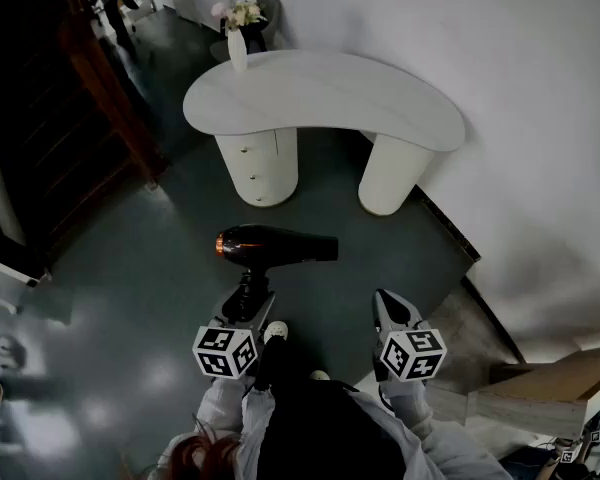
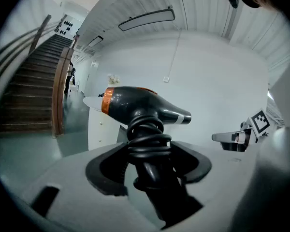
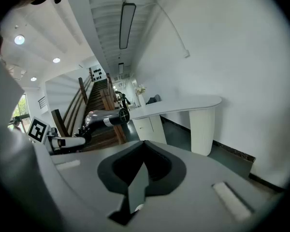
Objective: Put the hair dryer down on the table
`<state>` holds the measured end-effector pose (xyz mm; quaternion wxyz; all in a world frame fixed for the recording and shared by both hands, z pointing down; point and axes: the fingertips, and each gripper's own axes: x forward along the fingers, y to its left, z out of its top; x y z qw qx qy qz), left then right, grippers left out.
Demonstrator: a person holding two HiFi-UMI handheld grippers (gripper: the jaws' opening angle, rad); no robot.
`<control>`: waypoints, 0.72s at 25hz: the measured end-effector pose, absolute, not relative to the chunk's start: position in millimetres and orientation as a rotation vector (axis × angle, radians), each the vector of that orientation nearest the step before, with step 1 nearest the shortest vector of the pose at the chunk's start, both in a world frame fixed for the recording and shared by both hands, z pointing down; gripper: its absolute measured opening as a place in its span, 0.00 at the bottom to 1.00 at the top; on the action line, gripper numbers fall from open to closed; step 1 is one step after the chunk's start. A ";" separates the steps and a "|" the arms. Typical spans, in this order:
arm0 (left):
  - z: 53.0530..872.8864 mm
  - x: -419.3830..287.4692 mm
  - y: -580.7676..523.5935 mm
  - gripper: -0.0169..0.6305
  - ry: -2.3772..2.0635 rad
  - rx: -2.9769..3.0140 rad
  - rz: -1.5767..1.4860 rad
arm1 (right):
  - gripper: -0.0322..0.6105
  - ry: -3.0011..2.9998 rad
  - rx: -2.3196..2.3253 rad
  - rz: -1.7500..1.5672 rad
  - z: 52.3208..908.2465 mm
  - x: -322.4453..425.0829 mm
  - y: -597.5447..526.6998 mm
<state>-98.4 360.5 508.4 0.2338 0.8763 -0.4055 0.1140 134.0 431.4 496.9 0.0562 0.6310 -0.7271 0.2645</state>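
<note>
Well short of the desk (image 1: 340,93), the left gripper (image 1: 248,304) jaws clamp the hair dryer (image 1: 270,244) by its handle for carrying; the right gripper (image 1: 385,304) jaws meet, empty.

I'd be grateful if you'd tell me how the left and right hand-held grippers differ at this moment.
The left hand-held gripper clamps the black hair dryer by its cord-wrapped handle; the right hand-held gripper holds nothing. The left one's jaws stand apart round that handle; the right one's jaws are together. Both are held above the dark floor, short of the white table.
</note>
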 end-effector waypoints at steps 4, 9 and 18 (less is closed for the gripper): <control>503.5 -89.1 392.8 0.45 -1.098 2.409 0.295 | 0.07 -2.206 1.917 0.795 494.5 142.9 456.3; 502.3 -90.2 419.1 0.45 -1.105 2.407 0.272 | 0.07 -2.256 1.898 0.756 488.5 135.6 477.8; 502.4 -90.0 459.7 0.45 -1.096 2.405 0.235 | 0.07 -2.263 1.891 0.766 495.2 127.5 517.6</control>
